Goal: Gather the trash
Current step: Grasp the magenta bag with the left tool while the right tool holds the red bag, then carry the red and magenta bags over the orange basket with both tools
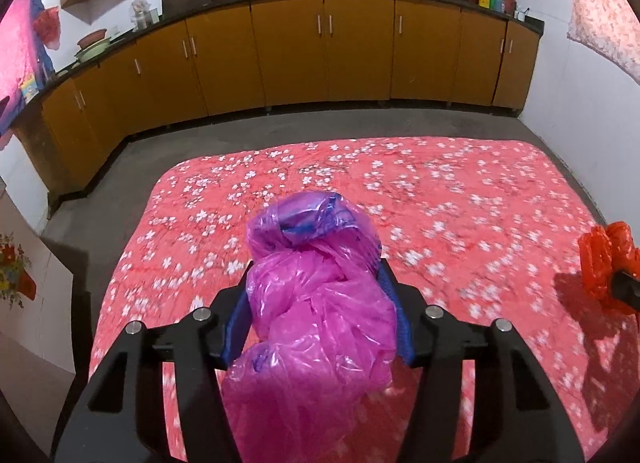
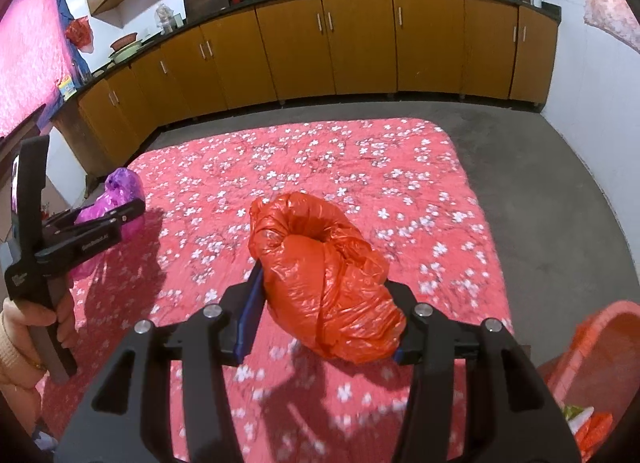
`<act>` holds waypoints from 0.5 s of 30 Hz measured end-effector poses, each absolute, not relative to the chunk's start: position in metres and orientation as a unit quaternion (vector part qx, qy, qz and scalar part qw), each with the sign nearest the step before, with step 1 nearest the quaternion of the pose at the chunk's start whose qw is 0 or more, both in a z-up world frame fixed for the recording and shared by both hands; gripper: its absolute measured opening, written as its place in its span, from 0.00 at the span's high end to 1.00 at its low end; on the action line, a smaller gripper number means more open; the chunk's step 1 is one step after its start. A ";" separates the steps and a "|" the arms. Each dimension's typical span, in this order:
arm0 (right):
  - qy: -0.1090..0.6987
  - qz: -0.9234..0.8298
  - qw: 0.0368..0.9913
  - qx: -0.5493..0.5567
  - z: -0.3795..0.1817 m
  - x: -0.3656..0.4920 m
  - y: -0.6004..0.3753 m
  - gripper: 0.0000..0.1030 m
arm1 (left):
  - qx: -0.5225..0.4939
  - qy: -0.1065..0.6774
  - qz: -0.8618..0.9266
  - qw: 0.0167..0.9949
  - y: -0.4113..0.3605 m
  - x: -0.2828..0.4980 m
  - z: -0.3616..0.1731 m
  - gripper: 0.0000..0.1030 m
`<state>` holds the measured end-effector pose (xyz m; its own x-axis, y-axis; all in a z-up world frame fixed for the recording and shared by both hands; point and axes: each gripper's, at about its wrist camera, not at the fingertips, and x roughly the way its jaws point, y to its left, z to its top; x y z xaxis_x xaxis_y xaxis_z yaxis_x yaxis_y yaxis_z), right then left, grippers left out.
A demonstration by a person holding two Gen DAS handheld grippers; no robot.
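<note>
The left gripper (image 1: 316, 283) pinches a crumpled purple bag (image 1: 316, 303), and the right gripper (image 2: 324, 295) pinches a crumpled red bag (image 2: 324, 279), both above the flowered red cloth (image 2: 360, 167). A pink basin (image 2: 600, 343) at lower right holds scraps; behind stand orange cabinets (image 1: 320, 51).

I see only part of the pink basin (image 2: 596, 347), cut off right of the flowered cloth (image 2: 320, 167); the cloth's flowers blur under the red bag (image 2: 324, 283).
</note>
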<state>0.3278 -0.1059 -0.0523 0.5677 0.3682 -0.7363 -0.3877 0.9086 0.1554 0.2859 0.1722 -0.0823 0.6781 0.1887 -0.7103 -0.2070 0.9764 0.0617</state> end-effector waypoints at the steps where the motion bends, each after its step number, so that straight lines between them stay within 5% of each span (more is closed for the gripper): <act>1: 0.410 0.212 0.887 -0.011 -0.047 0.322 -0.109 0.52 | -0.010 0.384 0.105 0.917 0.167 0.278 -0.077 0.44; 15: 0.355 0.171 0.919 -0.007 0.032 0.226 -0.171 0.52 | 0.015 0.333 0.057 0.941 0.099 0.202 0.000 0.44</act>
